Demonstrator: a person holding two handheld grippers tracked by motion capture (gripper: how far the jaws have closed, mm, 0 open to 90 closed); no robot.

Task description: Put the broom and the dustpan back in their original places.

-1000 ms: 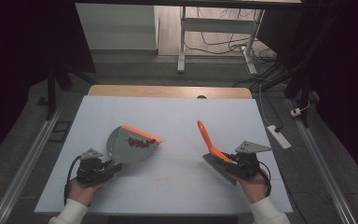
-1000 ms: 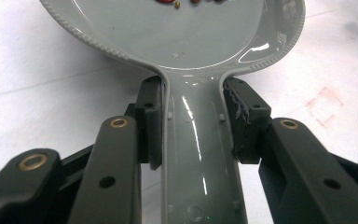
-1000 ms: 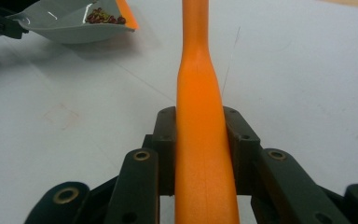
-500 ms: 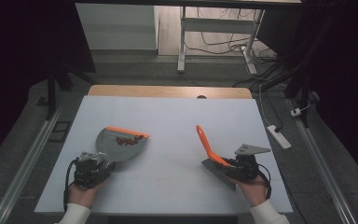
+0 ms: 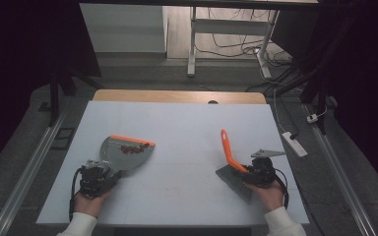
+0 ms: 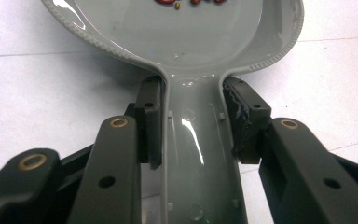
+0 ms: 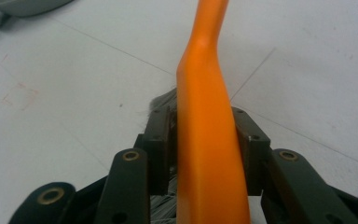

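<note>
A grey dustpan (image 5: 125,156) with an orange front lip lies low over the white table at the left, with small red bits (image 5: 128,148) in it. My left gripper (image 5: 106,169) is shut on its handle; in the left gripper view the pads (image 6: 151,116) clamp the grey handle below the dustpan's bowl (image 6: 177,37). At the right, a brush (image 5: 228,147) with an orange handle rests its grey bristles on the table. My right gripper (image 5: 248,172) has its jaws around that orange handle (image 7: 205,70). They have just been opening slightly, and the pads (image 7: 249,140) still lie against it.
The white table (image 5: 177,123) has a wooden strip (image 5: 177,96) along its far edge. A faint red mark (image 7: 21,95) stains the tabletop between the two tools. A power strip (image 5: 293,143) lies on the floor at the right, and desk legs stand behind the table.
The dustpan has swung from tilted to nearly level and shifted a little left. My right hand has sunk, bringing the brush head down onto the table.
</note>
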